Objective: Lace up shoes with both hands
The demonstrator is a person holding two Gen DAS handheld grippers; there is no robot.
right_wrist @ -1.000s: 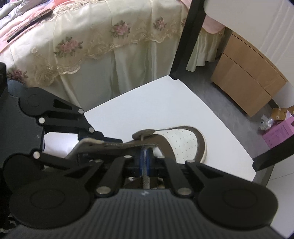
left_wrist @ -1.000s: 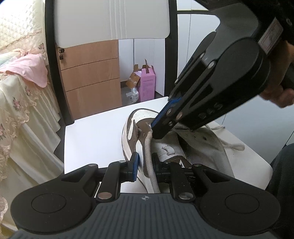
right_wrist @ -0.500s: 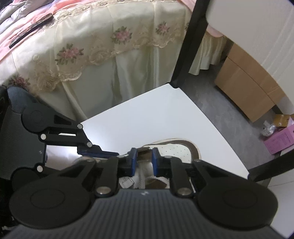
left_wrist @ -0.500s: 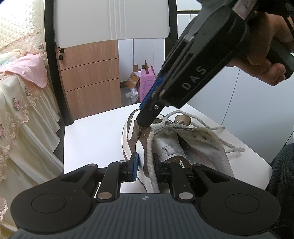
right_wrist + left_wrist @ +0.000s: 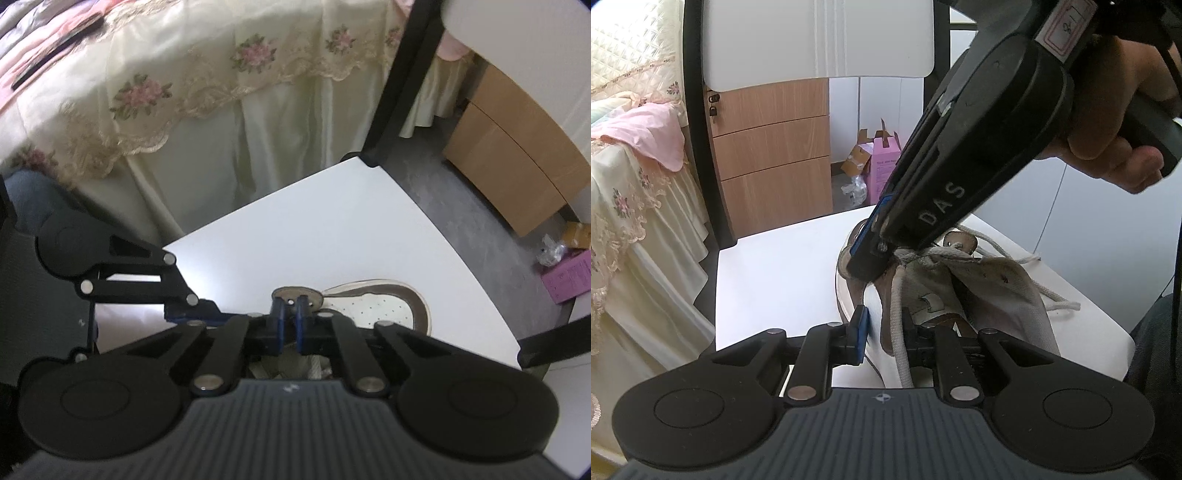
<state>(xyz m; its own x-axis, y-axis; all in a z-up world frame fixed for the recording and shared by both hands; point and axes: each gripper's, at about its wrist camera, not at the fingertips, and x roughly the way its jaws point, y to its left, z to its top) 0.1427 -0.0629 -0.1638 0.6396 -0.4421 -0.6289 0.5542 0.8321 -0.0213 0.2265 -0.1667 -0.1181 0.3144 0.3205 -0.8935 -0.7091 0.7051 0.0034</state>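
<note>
A: On the white chair seat (image 5: pixel 775 280), near its right edge: the shoe (image 5: pixel 1004 295), a white and brown sneaker, toe pointing far, collar near. Laced across only at the far end of the throat; the rest of the eyelets show bare.

B: Left gripper (image 5: pixel 882 334)?

A: Jaws part open, straddling the shoe's left side wall. One run of the lace (image 5: pixel 897 332) passes up between them. Whether the pads pinch it or only bracket it, I cannot tell.

B: Right gripper (image 5: pixel 290 321)?

A: Held by a hand (image 5: pixel 1115 122), angled down to the far left eyelet flap. Jaws nearly closed with a narrow gap showing; tips sit at the brown eyelet tab (image 5: pixel 295 295). No lace visible between them in its own view.

B: Loose ends?

A: One lace tail trails off to the right over the seat.

B: Judgement on the threading?

A: Keep the left steady as an anchor on the side wall, keep the lace run taut, and close the right on the lace near its tip so it aims cleanly at the eyelet.
</note>
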